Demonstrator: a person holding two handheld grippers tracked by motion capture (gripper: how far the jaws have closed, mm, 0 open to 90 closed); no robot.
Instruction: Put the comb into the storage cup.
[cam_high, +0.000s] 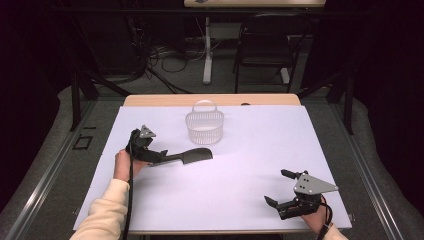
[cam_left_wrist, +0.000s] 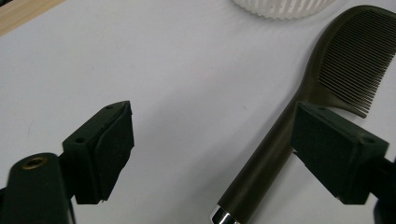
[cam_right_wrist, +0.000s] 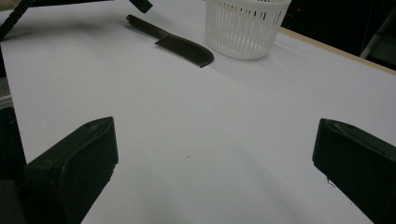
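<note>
A dark comb (cam_high: 192, 156) lies flat on the white table sheet (cam_high: 260, 145), its toothed head pointing toward a white slotted basket (cam_high: 204, 125). My left gripper (cam_high: 161, 158) is at the comb's handle end. In the left gripper view the jaws of this gripper (cam_left_wrist: 215, 144) stand apart. The comb handle (cam_left_wrist: 266, 158) lies between them close against the right pad (cam_left_wrist: 334, 151), and the left pad (cam_left_wrist: 105, 149) is well clear of it. My right gripper (cam_high: 275, 186) rests near the front right edge, open with bare sheet between its jaws (cam_right_wrist: 215, 158). Farther off lie the comb (cam_right_wrist: 182, 46) and the basket (cam_right_wrist: 245, 28).
The basket (cam_left_wrist: 280, 7) stands upright near the table's far middle, just beyond the comb's head. A strip of wooden tabletop (cam_high: 210, 100) shows past the sheet. A dark chair (cam_high: 265, 45) and cables sit on the floor behind the table.
</note>
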